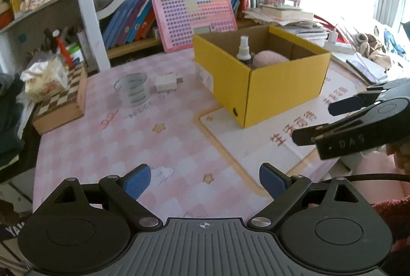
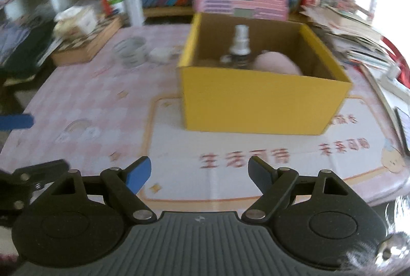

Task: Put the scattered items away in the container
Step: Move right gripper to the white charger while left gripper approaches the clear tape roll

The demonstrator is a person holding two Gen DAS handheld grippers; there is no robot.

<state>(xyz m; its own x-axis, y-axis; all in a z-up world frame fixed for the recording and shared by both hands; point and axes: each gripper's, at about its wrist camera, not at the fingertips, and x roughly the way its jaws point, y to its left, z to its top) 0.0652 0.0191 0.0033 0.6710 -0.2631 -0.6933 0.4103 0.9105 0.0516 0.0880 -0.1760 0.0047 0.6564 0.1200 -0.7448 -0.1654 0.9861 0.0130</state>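
Note:
A yellow cardboard box [image 1: 279, 86] [image 2: 258, 99] stands open on the pink table mat. Inside it a small spray bottle [image 1: 243, 49] [image 2: 239, 46] stands upright beside a pink rounded object [image 1: 270, 59] [image 2: 278, 63]. Left of the box, a clear glass with printed bands [image 1: 133, 90] [image 2: 130, 50] and a white charger plug [image 1: 166, 82] [image 2: 161, 54] lie on the mat. My left gripper [image 1: 205, 182] hovers open and empty over the near mat. My right gripper [image 2: 200, 176] is open and empty in front of the box; its side [image 1: 358, 119] shows at the right of the left wrist view.
A checkered wooden box [image 1: 61, 102] carrying a tissue pack [image 1: 44, 81] sits at the table's left edge. A pink board [image 1: 194, 20] leans against shelves of books behind the box. Stacked papers and books [image 1: 289, 17] crowd the right rear.

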